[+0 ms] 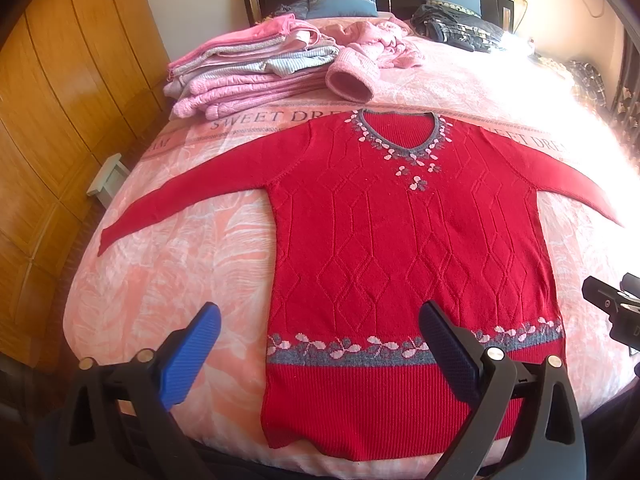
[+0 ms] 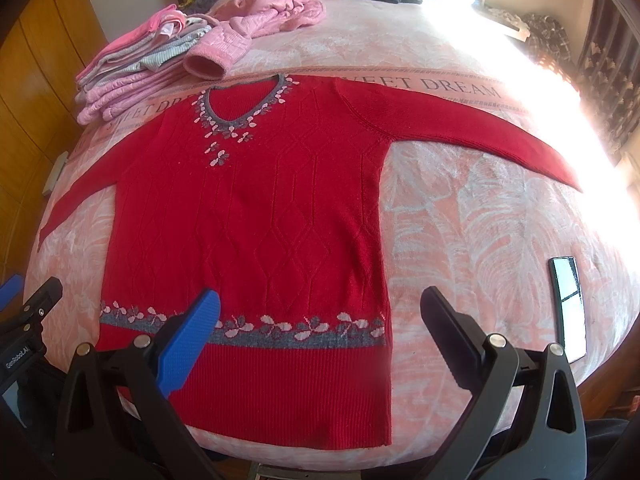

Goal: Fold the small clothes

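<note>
A red knit sweater (image 1: pixel 400 248) (image 2: pixel 256 216) lies flat on the pink bed, face up, both sleeves spread out to the sides, its grey flowered hem band nearest me. My left gripper (image 1: pixel 320 320) hovers open over the sweater's lower left hem, nothing between its fingers. Over the lower right hem my right gripper (image 2: pixel 320 304) is also open and holds nothing. The left sleeve (image 1: pixel 180 200) reaches toward the bed's left edge. The right sleeve (image 2: pixel 480 128) runs into bright sunlight. Part of the right gripper's black body (image 1: pixel 612 312) shows at the right in the left wrist view.
A stack of folded pink and grey clothes (image 1: pixel 248 68) (image 2: pixel 136 68) sits at the far left of the bed, an unfolded pink jacket (image 1: pixel 368 52) (image 2: pixel 260 24) beside it. Dark clothes (image 1: pixel 456 24) lie by the headboard. A phone (image 2: pixel 568 308) rests near the bed's right front. A wooden wardrobe (image 1: pixel 60 120) stands left.
</note>
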Available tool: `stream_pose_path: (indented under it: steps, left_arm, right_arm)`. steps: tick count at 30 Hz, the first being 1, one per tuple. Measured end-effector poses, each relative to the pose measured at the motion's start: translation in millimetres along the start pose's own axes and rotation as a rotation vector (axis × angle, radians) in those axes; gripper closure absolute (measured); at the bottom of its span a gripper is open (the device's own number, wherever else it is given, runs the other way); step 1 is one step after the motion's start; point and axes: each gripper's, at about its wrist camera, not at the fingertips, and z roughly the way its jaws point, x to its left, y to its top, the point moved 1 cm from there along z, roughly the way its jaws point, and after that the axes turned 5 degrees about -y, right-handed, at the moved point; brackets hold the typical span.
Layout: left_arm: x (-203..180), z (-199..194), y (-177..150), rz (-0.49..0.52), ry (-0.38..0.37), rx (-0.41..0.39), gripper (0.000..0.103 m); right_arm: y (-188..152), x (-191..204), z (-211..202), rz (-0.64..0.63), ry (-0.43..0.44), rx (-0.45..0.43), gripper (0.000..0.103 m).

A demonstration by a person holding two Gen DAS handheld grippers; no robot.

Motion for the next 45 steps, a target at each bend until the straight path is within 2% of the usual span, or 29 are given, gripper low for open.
stream_pose_path:
  steps: [40, 45]
  left_arm:
    - [-2, 5, 1, 0.002, -0.002, 0.003, 0.004]
    - [-10, 26, 21, 0.002, -0.073, 0.040, 0.004]
  right_arm:
    - [2, -8, 4, 0.013, -0.005, 0.001, 0.004]
    - [22, -33, 11, 0.054, -0.014, 0.027, 0.004]
